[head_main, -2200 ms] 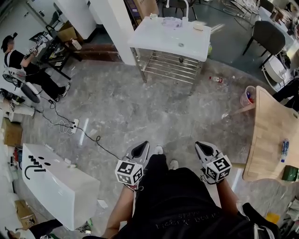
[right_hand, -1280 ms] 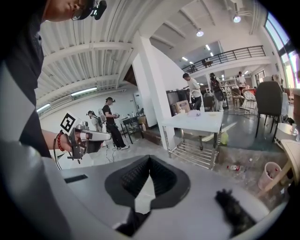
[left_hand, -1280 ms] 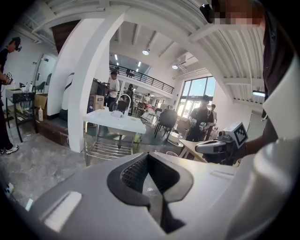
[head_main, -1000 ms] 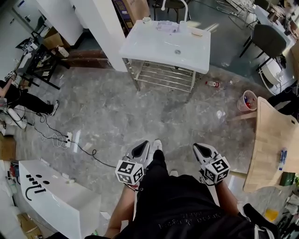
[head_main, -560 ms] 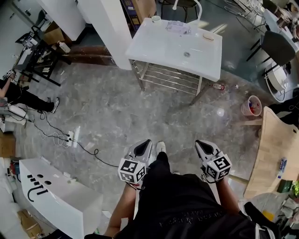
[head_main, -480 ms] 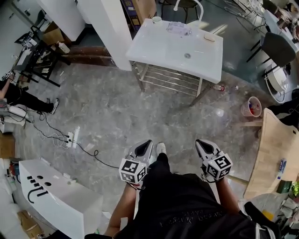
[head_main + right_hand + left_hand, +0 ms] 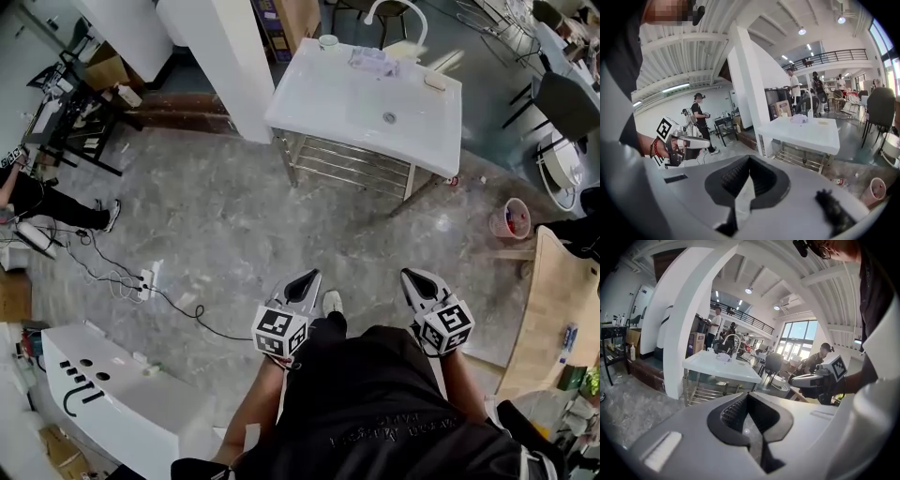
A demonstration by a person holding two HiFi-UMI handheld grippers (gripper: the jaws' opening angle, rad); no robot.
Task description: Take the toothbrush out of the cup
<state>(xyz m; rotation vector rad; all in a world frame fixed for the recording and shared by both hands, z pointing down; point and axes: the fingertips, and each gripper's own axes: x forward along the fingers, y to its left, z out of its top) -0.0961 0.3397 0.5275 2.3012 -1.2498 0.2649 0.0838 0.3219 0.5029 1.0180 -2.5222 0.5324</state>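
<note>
A white sink table [image 7: 366,94] stands ahead across the grey floor. On its far left corner sits a small pale cup [image 7: 328,41]; I cannot make out a toothbrush in it at this distance. My left gripper [image 7: 302,284] and right gripper [image 7: 419,281] are held low in front of the person's body, far short of the table. Both point toward it, shut and empty. The left gripper view shows the table [image 7: 722,369] beyond the left gripper's [image 7: 747,397] shut jaws. The right gripper view shows the table [image 7: 806,133] past the right gripper's [image 7: 749,161] shut jaws.
A white pillar [image 7: 225,56] rises left of the sink table. A white box [image 7: 122,394] lies on the floor at lower left, with a power strip and cable [image 7: 145,278] beside it. A wooden table [image 7: 562,309], a pink bucket [image 7: 509,220] and a chair [image 7: 562,103] stand to the right.
The sink table has drawn closer and shifted right in the head view as the person walks toward it. Both grippers stay shut, in the same place in front of the body.
</note>
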